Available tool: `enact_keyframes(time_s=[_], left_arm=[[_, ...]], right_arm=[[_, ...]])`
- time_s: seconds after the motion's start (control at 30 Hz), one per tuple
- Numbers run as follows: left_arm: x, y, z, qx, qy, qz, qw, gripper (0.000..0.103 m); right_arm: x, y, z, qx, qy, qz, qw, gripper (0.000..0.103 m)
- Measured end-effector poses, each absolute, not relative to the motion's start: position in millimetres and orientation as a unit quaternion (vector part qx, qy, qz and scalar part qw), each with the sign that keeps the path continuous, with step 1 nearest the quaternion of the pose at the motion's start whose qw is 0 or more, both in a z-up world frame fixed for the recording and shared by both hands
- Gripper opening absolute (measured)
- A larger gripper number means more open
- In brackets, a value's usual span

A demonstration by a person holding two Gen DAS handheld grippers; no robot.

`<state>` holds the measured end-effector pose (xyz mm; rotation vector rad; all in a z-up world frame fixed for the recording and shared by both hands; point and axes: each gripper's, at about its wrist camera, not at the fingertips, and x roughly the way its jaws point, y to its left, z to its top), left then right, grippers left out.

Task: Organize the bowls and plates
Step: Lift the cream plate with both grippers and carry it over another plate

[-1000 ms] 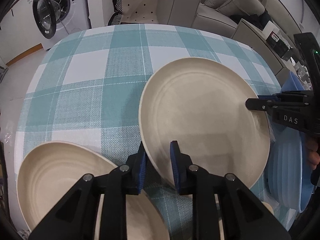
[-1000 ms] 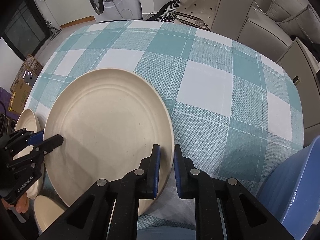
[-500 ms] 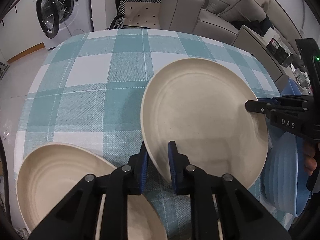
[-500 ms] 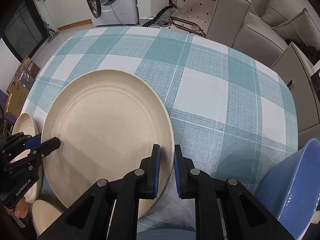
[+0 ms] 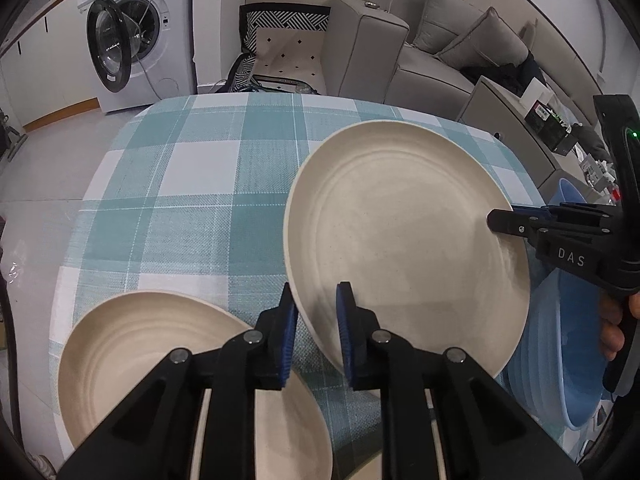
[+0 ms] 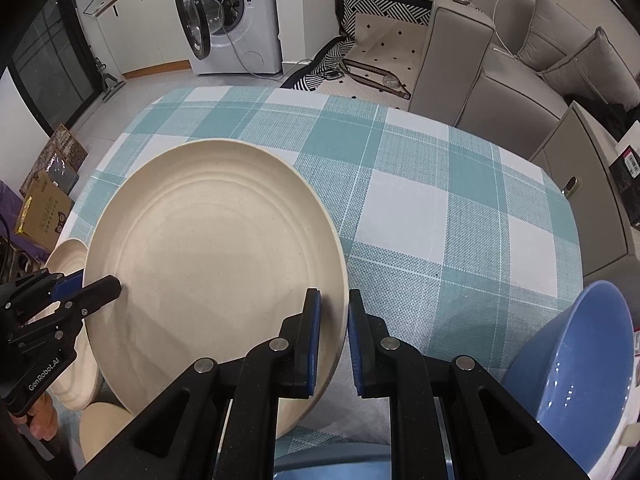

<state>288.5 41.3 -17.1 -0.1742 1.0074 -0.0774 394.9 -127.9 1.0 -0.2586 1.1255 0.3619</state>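
The big cream plate (image 5: 404, 240) hangs tilted above the checked desk (image 5: 192, 208), pinched at opposite edges. The left hand-held gripper (image 5: 316, 332) has its blue pads clamped on the near-left rim, and the right hand-held gripper (image 6: 332, 336) is closed tight on the rim at the other side.

Both holds are only thin bites on a smooth, sloping edge, so the plate could slide out if either hand pulls away from the other or twists out of step. If one side slips, the plate would likely swing down on the remaining pinch and strike the cream plate (image 5: 160, 352) lying at the desk's near-left corner, or the blue bowls (image 5: 560, 360) stacked just beside its right edge. Setting it down at this tilt could also make it skid on the cloth.

Readable writing is sparse: "DAS" in pale letters on the side of the right tool in the left wrist view, and "GenRobot.AI" along the left tool's body in the right wrist view. The washing machine (image 6: 236, 16) carries stickers too small to read.
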Motion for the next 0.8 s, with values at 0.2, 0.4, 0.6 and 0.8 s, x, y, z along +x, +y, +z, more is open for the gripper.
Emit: enact_keyframes(time_s=[0.2, 0.4, 0.6, 0.8], left_arm=[[276.1, 44.1, -2.1, -0.084, 0.465, -0.033, 0.881, 0.017], [261.3, 46.5, 12.5, -0.082, 0.444, -0.025, 0.892, 0.017], [247.8, 49.1, 22.9, -0.082, 0.43, -0.019, 0.899, 0.017], [234.6, 51.4, 33.8, -0.081, 0.415, -0.018, 0.906, 0.017]], right_arm=[[378.7, -126.9, 19.0, -0.12, 0.511, 0.176, 0.833, 0.013], [360.9, -124.5, 36.1, -0.12, 0.494, 0.183, 0.841, 0.013], [346.7, -122.9, 50.0, -0.118, 0.48, 0.19, 0.848, 0.013], [332.2, -121.9, 64.9, -0.121, 0.465, 0.196, 0.855, 0.013]])
